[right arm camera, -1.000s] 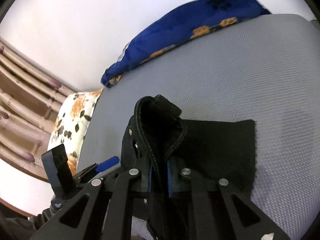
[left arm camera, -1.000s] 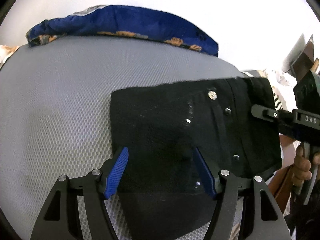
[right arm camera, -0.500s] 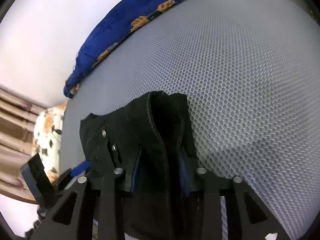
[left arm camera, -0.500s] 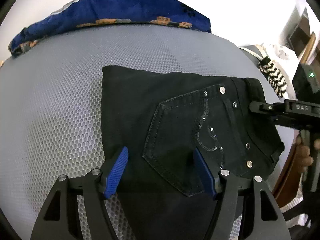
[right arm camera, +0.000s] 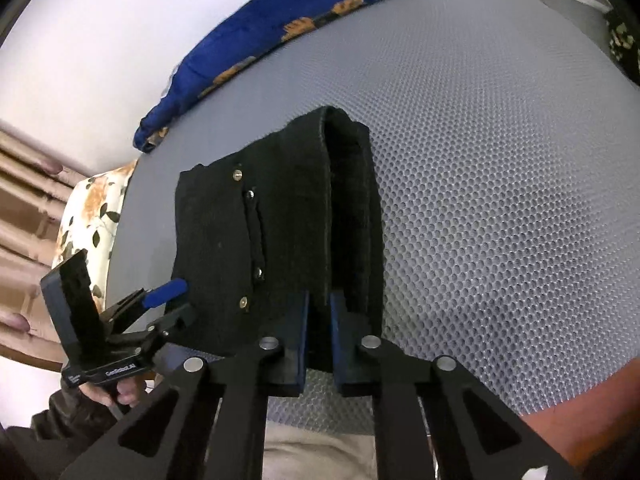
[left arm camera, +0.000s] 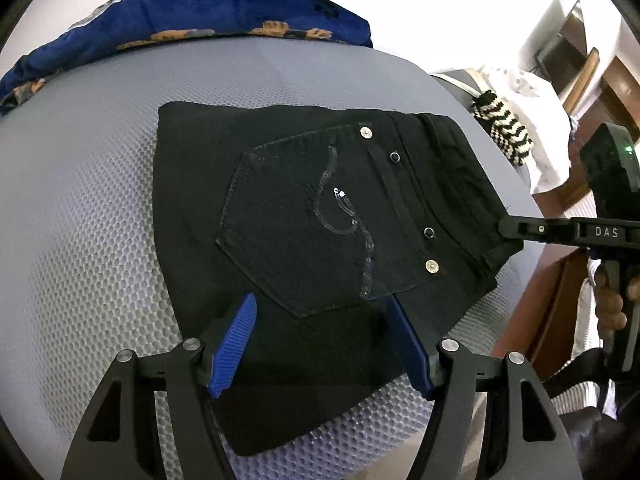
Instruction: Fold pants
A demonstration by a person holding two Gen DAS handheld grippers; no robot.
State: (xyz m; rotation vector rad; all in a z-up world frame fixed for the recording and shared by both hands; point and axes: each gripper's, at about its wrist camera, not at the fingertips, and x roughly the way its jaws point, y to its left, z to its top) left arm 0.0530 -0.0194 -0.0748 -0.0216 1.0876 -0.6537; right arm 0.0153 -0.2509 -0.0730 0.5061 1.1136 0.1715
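The black pants (left arm camera: 320, 208) lie folded into a compact rectangle on the grey mesh surface (left arm camera: 88, 208), back pocket with sequin swirl facing up. My left gripper (left arm camera: 324, 320) is open, its blue fingers straddling the near edge of the pants, holding nothing. My right gripper (right arm camera: 319, 320) is shut on the waistband edge of the pants (right arm camera: 256, 240); it shows in the left wrist view (left arm camera: 508, 228) at the right edge of the fold. The left gripper shows in the right wrist view (right arm camera: 168, 296) at the left.
A blue cushion with orange prints (left arm camera: 180, 24) lies along the far edge of the surface. A black-and-white striped item (left arm camera: 504, 128) and white cloth (left arm camera: 532, 120) sit at the right. A floral pillow (right arm camera: 92, 216) lies beyond the surface's left edge.
The pants have come down flat onto the surface. Both cameras have pulled back, showing the whole fold. The right gripper stays shut on the waistband; the left stays open.
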